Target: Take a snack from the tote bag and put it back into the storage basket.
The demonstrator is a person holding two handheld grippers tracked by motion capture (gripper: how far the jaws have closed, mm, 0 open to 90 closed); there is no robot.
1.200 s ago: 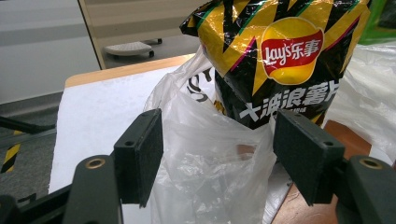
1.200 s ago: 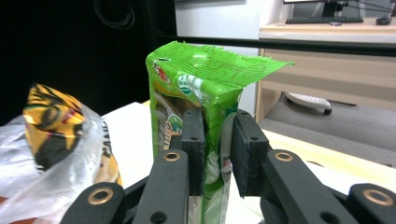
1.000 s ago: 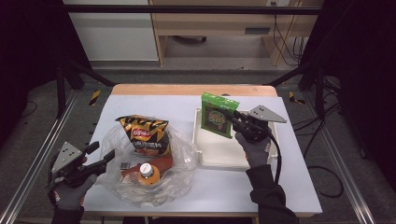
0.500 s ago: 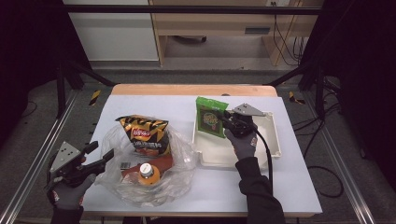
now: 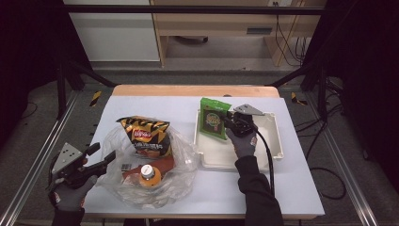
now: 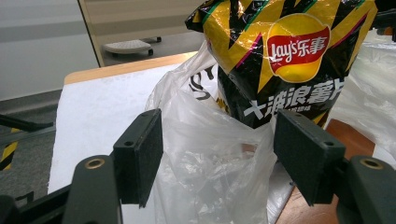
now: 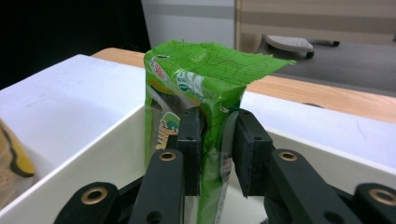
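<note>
We pinch the glossy, crinkled green snack packet [image 7: 201, 107] in our right gripper [image 7: 215, 140], jaws just easing, now lowered into the white tray's [image 5: 275, 141] left edge; left gripper [image 6: 217, 149] gapes wide around the clear plastic bag [image 6: 210, 172]

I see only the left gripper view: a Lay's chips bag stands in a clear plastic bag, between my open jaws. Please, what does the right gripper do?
Observer: The right gripper is shut on a green snack packet, held upright, with its lower part inside a white tray.
Operator: Is something more in the plastic bag?
Observer: Yes. An orange bottle with a white cap lies in the plastic bag, in front of the chips bag.
</note>
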